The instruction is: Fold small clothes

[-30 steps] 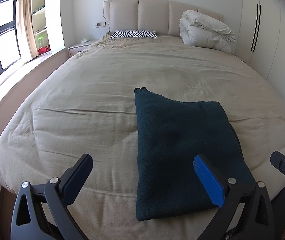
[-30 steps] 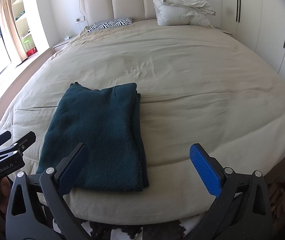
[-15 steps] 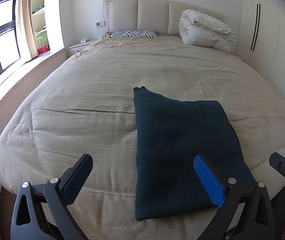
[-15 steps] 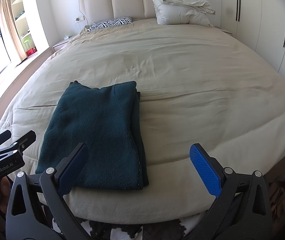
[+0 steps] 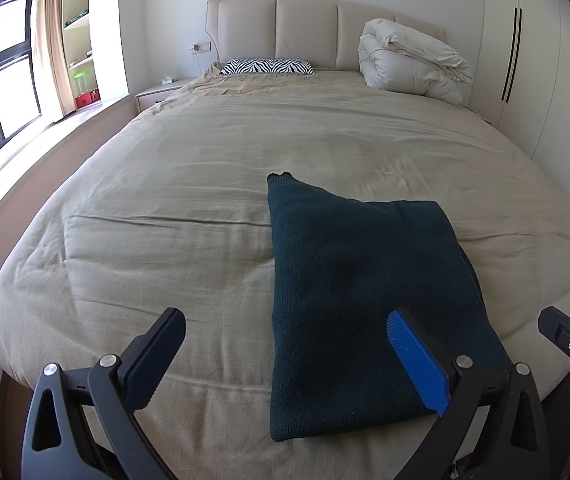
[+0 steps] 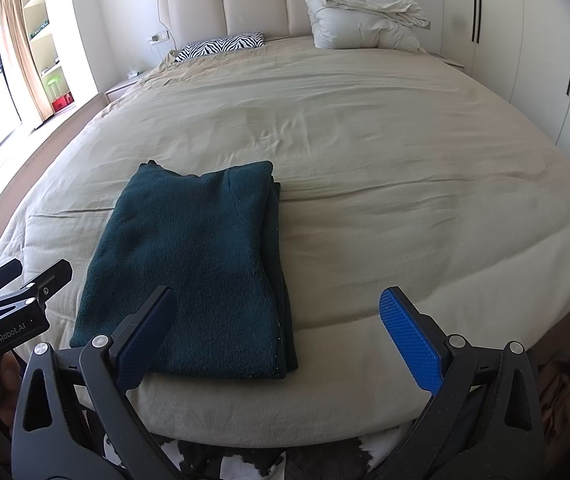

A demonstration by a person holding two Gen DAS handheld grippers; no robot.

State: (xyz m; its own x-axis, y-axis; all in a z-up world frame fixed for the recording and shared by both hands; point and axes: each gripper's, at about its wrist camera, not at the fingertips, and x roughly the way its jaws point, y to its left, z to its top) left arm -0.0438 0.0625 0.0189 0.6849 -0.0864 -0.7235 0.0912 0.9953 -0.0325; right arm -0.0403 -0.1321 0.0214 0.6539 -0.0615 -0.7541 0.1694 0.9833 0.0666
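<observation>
A dark teal knit garment lies folded into a long rectangle near the foot edge of the beige bed. It also shows in the right wrist view, with stacked layers along its right side. My left gripper is open and empty, held just short of the garment's near end, its right finger over the garment's near right part. My right gripper is open and empty, off the bed's foot edge, its left finger in front of the garment's near left corner. The left gripper also appears in the right wrist view.
A zebra-print pillow and a folded white duvet lie at the padded headboard. Wardrobe doors line the right wall. A window and shelves are on the left. A black-and-white rug lies below the bed's foot.
Both views have edged slightly back from the bed, so the garment sits a touch higher in frame. Both grippers stay open; the garment has not moved.
</observation>
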